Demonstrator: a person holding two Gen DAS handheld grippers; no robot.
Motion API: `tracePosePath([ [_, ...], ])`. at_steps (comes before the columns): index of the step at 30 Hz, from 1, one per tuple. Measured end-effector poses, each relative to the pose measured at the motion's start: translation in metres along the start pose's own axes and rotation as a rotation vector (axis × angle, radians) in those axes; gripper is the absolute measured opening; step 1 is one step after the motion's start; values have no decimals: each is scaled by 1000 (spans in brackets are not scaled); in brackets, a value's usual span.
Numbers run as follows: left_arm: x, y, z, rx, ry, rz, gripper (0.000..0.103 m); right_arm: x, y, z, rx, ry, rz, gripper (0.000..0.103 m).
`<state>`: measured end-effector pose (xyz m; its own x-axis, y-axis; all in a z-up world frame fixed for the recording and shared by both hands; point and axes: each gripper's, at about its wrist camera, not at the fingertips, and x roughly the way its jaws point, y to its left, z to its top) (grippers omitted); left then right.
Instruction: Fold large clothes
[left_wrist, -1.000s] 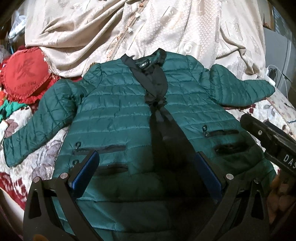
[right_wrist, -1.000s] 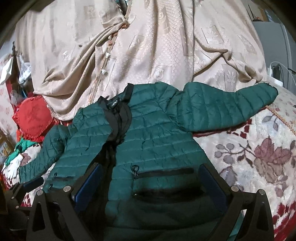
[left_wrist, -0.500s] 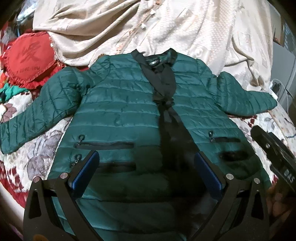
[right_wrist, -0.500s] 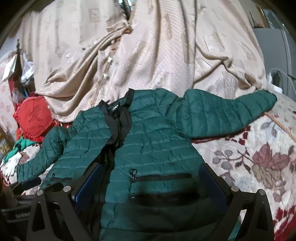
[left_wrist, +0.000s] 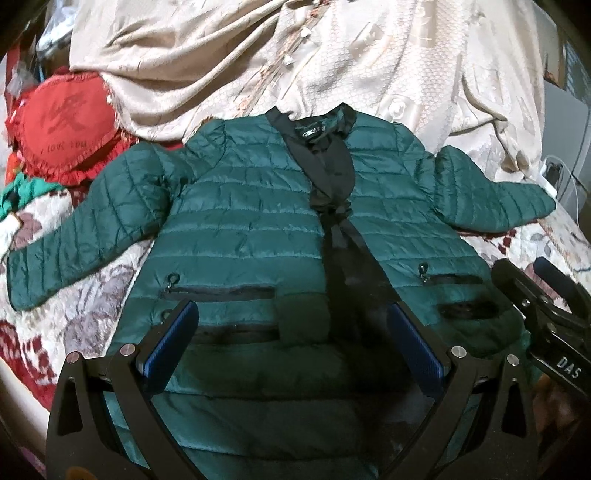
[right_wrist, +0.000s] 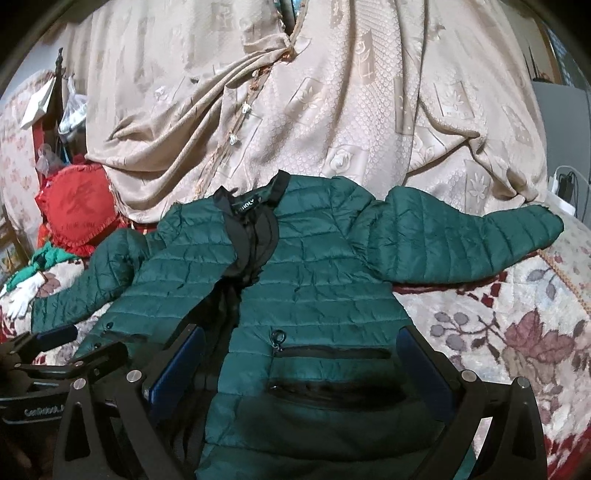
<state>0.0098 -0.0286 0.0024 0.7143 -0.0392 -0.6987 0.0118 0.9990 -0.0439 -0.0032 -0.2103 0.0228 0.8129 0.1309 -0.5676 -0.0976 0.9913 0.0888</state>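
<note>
A dark green quilted jacket (left_wrist: 258, 221) (right_wrist: 314, 288) with black collar and front trim lies face up on a floral bedspread, both sleeves spread out sideways. My left gripper (left_wrist: 291, 332) hovers open over the jacket's lower front, near the hem, with nothing between its blue pads. My right gripper (right_wrist: 301, 354) is open too, above the jacket's right pocket area. The right gripper (left_wrist: 543, 306) also shows at the right edge of the left wrist view; the left gripper (right_wrist: 55, 350) shows at the lower left of the right wrist view.
Beige patterned curtain fabric (right_wrist: 332, 110) hangs in folds behind the jacket's collar. A red frilled cushion (left_wrist: 62, 122) and green cloth (left_wrist: 26, 192) lie at the left. The floral bedspread (right_wrist: 517, 332) extends to the right, with cables and a grey unit (right_wrist: 561, 122) beyond.
Both grippers have pulled back and risen slightly, so more of the jacket and both sleeves show. Both stay open. The jacket has not moved.
</note>
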Motion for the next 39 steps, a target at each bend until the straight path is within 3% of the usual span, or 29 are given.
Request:
tracePosePath([
  [9,-1,5,-1,-21,1,-35,103,17,4,-5,-25,80,-69,103],
  [22,2,19,0,-111,24,-94,103,23,13,-9,-77,89,-106,103],
  [39,3,21,0,-119,27,-97,103,23,13,-9,-78,87,-103,103],
])
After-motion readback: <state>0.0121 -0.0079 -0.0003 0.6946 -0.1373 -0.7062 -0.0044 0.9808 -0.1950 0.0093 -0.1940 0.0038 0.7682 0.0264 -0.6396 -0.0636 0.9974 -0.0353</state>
